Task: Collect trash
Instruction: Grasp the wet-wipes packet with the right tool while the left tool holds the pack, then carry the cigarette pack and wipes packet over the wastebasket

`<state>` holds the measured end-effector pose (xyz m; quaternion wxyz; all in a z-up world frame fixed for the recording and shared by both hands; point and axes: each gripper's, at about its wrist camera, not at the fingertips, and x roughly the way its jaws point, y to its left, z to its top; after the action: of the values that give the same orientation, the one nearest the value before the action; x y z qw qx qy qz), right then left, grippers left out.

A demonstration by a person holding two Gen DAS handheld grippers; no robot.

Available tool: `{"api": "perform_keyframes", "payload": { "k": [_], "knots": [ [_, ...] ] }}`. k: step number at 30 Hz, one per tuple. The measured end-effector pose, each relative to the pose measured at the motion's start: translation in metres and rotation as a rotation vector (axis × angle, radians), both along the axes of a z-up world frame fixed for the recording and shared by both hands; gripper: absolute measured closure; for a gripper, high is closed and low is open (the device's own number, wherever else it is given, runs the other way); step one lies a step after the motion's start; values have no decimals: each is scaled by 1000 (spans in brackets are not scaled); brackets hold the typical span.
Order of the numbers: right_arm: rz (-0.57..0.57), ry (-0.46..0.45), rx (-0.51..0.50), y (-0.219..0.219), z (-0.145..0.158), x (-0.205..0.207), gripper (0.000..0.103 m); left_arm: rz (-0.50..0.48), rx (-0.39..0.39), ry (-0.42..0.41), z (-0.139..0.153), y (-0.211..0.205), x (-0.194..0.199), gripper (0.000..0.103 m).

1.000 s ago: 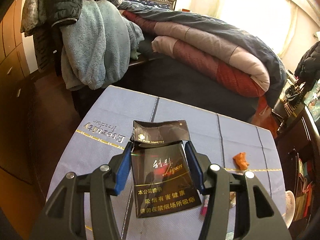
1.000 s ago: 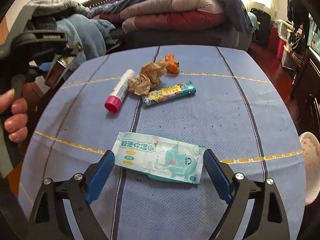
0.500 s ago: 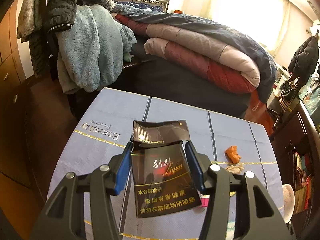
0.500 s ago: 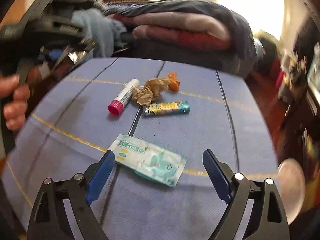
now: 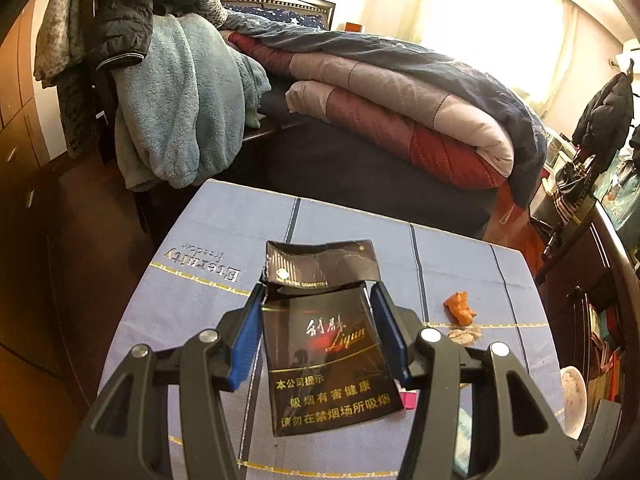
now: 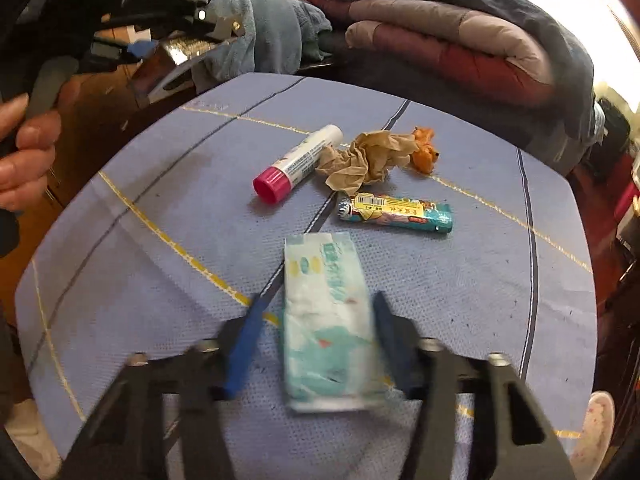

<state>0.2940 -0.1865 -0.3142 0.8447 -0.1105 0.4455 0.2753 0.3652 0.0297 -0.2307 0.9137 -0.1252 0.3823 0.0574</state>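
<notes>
My left gripper [image 5: 318, 300] is shut on a dark cigarette pack [image 5: 328, 352] with a torn lid, held above the blue tablecloth [image 5: 200, 304]; it also shows at the upper left of the right wrist view [image 6: 168, 46]. My right gripper [image 6: 318, 312] has its blue fingers close on both sides of a white and teal wet-wipe packet [image 6: 324, 320] lying on the cloth; the view is blurred and a small gap shows on the left side. Beyond lie crumpled brown paper [image 6: 364, 158], an orange scrap [image 6: 425, 151], a lighter [image 6: 394, 213] and a pink-capped glue stick [image 6: 298, 162].
A bed with folded quilts [image 5: 400, 92] stands behind the table. A chair draped with a blue fleece [image 5: 176, 100] is at the left. A dark cabinet [image 5: 592, 280] and a pale dish [image 5: 574, 396] are at the right edge.
My right gripper turned over the wet-wipe packet and narrowed from wide open to close around it. My left gripper rose and drew back with the cigarette pack.
</notes>
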Motion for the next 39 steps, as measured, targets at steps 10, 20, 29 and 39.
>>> {"api": "perform_keyframes", "payload": {
  "k": [10,20,29,39],
  "knots": [
    [-151,58,136,-23,13,-28,59,-31,14,-16,10,-15,-14,50],
    [-309,78,189,-58,29,-50,59,-111,50,-49,28,-53,-38,50],
    [-413,54,230,-103,38,-66,58,-251,64,-84,40,-117,-56,49],
    [-539,15,262,-168,43,-89,58,-439,29,-104,46,-199,-69,49]
  ]
}}
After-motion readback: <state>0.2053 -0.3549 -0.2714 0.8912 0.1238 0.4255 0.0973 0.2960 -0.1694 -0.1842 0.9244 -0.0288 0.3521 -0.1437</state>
